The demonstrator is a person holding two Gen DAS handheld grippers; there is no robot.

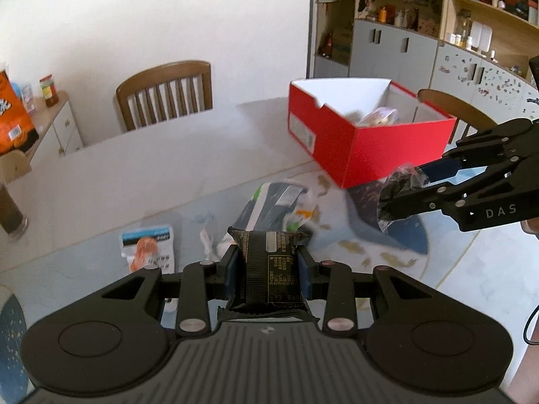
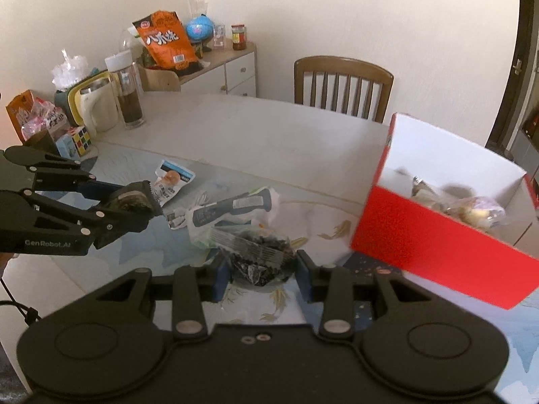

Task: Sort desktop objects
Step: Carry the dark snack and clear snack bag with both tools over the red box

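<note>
My left gripper [image 1: 267, 266] is shut on a black snack packet [image 1: 267, 269] and holds it above the table; it also shows in the right wrist view [image 2: 141, 202] at the left. My right gripper [image 2: 262, 269] is shut on a clear crinkly packet with dark contents [image 2: 259, 252]; in the left wrist view it [image 1: 401, 192] is at the right, near the red box. The red box [image 1: 377, 148], white inside, holds a few packets [image 2: 471, 208]. A white-and-dark-blue bag [image 2: 229, 212] and a white snack packet with an orange picture [image 2: 171, 181] lie on the table.
A wooden chair [image 2: 343, 84] stands behind the table. At the table's left are a white mug [image 2: 97, 107], a glass bottle [image 2: 129, 94], a Rubik's cube [image 2: 79, 139] and snack bags. A dark mat [image 1: 387, 215] lies under the red box. Shelves [image 1: 438, 17] stand behind.
</note>
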